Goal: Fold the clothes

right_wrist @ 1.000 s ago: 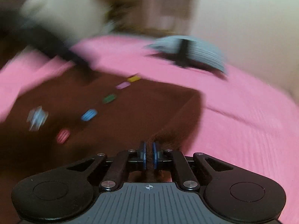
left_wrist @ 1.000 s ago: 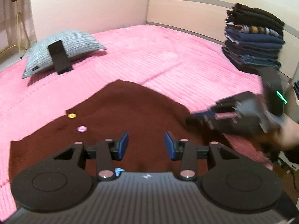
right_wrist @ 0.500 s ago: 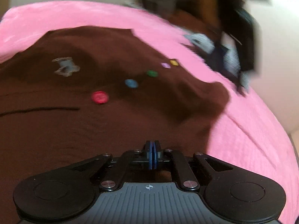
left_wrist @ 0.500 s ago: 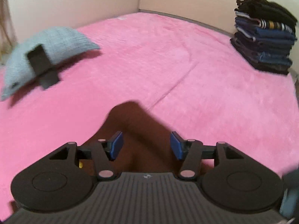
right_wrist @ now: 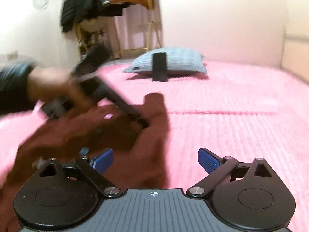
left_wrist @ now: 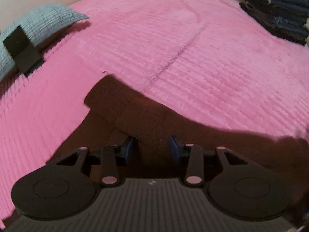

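A dark brown knit garment [left_wrist: 154, 119] lies on the pink bedspread [left_wrist: 212, 67]. My left gripper [left_wrist: 151, 148] points down at a raised fold of it. That fold runs between the blue pads, and the jaws are closing on it with no clear squeeze showing. In the right wrist view the garment [right_wrist: 146, 154] spreads out at the lower left, with a pink button [right_wrist: 108, 116] showing. My right gripper [right_wrist: 156, 160] hangs over the garment's right edge, its jaws opening wide with nothing between them. A blurred hand [right_wrist: 52, 89] holds the left gripper [right_wrist: 142, 122] down on the cloth.
A grey pillow [right_wrist: 173, 61] with a black device [right_wrist: 159, 69] leaning on it lies at the far side of the bed. A stack of folded dark clothes [left_wrist: 280, 9] stands by the headboard. A clothes rack [right_wrist: 96, 9] stands beyond the bed.
My right gripper, shut on the garment before, has let go and opened wide. My left gripper has moved down over the garment's folded edge, which now sits between its pads.
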Demonstrator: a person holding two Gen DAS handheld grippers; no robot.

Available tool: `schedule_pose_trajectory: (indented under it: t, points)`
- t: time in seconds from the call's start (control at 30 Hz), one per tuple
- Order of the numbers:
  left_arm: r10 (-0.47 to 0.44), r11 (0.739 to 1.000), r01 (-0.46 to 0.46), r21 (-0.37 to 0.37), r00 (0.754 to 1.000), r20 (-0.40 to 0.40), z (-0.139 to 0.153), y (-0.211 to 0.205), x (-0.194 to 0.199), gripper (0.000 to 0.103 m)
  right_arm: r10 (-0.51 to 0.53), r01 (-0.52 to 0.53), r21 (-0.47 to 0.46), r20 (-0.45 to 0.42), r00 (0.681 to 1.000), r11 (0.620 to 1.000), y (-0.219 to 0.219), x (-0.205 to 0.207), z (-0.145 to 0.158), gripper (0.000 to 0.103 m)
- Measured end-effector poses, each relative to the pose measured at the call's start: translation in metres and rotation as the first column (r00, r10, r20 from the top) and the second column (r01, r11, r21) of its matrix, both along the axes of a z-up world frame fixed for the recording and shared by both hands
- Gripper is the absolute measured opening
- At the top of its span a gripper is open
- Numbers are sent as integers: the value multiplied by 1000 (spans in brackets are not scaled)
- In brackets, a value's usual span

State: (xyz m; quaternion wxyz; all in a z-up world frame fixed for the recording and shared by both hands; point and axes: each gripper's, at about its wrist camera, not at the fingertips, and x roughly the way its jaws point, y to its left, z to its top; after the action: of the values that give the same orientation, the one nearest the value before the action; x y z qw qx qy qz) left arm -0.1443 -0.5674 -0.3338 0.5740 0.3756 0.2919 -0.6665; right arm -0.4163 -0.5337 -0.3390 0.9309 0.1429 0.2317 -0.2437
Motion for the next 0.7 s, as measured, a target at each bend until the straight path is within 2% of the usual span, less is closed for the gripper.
schedule_pose_trajectory:
  t: [0.07,0.1,0.13,0.23,0.3,0.37,0.4,0.5,0.57,0.63,0.7]
  points:
    - [19,1000,-19,-5,1000,-25,-1,10,9,36,8,-8,72,-1,1000,997,-28,9,-2,95]
    - [25,1000,-25,-6,999,-31,-3,14,11,36,26,-26,128,0,1000,991,-40,16,-5,83]
    - [32,999,-32,-8,999,-38,-4,19,14,36,46,-45,154,-2,999,987,-43,19,-7,77]
    - [36,999,-36,-9,999,-39,-5,23,22,36,112,-108,182,-13,994,977,-38,28,-12,72]
    - [25,1000,-25,-9,999,-30,-3,20,26,36,158,-150,165,-35,987,975,-22,34,-16,47]
    - [14,1000,-14,-9,999,-37,-1,17,30,35,207,-196,116,-90,974,974,-4,42,-24,36]
    - [8,1000,-8,-8,999,-46,1,16,32,36,235,-226,82,-128,964,971,7,46,-28,35]
    - [41,997,-48,-54,989,-140,18,22,47,40,271,-286,-36,-230,935,958,37,56,-37,35]
    - [59,994,-77,-82,977,-204,30,25,57,44,279,-307,-74,-263,924,949,46,61,-40,35]
    - [73,990,-103,-96,959,-273,39,27,59,59,280,-321,-105,-291,915,941,52,64,-43,35]
    - [65,991,-94,-91,958,-281,41,24,52,64,272,-332,-145,-324,906,932,59,63,-44,35]
